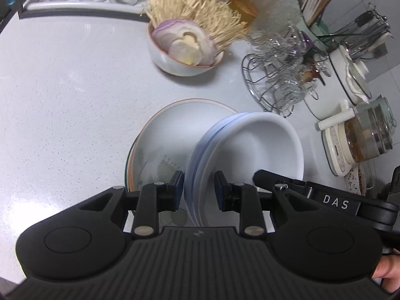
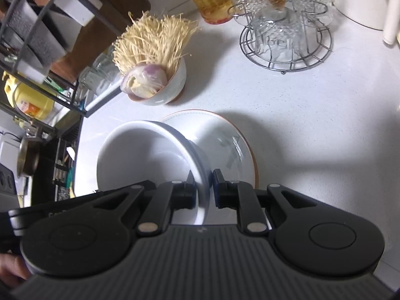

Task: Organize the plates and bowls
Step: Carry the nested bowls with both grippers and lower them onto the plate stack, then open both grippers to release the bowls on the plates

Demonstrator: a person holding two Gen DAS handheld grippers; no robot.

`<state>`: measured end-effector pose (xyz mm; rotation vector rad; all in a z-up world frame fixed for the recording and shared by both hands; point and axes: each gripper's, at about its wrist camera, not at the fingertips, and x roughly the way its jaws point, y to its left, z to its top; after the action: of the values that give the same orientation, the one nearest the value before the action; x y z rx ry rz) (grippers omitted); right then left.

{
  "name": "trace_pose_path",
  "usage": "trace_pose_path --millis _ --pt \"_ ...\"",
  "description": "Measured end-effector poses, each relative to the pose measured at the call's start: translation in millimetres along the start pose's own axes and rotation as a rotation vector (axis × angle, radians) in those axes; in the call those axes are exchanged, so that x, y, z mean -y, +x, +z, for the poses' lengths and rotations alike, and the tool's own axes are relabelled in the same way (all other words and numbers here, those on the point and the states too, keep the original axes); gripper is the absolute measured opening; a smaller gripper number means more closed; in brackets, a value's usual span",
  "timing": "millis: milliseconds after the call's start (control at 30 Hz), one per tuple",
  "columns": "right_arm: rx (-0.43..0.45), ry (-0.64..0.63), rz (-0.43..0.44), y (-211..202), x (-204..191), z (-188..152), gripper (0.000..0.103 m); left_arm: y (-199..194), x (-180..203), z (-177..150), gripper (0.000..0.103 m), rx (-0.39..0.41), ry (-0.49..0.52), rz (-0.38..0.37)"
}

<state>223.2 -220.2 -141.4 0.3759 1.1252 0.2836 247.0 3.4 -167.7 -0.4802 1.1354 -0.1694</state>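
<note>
The left gripper (image 1: 199, 190) clamps the rim of a stack of white bowls (image 1: 250, 147), and the right gripper (image 2: 203, 190) is clenched on the opposite rim of the same stack. The stack hangs tilted over a brown-rimmed plate (image 1: 175, 125) lying on the white counter (image 1: 62, 100). Further off at 12 o'clock stands a bowl of onion and enoki mushrooms (image 1: 185, 50); at 2 o'clock, a wire rack of glasses (image 1: 277, 75).
</note>
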Motion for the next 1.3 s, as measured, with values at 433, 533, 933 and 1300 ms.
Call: trace_pose_path --millis 433,533,933,1300 --pt "-0.054 0.03 -0.024 22.5 5.8 0.6 0.016 20.3 -7.2 6.3 0.031 -0.059 0.013 0.018" --pt "-0.063 0.028 -0.024 25.4 6.0 -1.5 0.017 16.8 -8.7 9.8 0.031 -0.048 0.008 0.016" --pt "0.038 0.015 -0.056 -2.8 3.0 -2.0 0.048 -20.5 -0.1 14.1 0.038 0.022 0.079 0.005" --pt "0.226 -0.04 -0.064 -64.9 -14.8 -26.4 0.047 -95.6 27.9 -1.4 0.038 0.141 0.263 0.014"
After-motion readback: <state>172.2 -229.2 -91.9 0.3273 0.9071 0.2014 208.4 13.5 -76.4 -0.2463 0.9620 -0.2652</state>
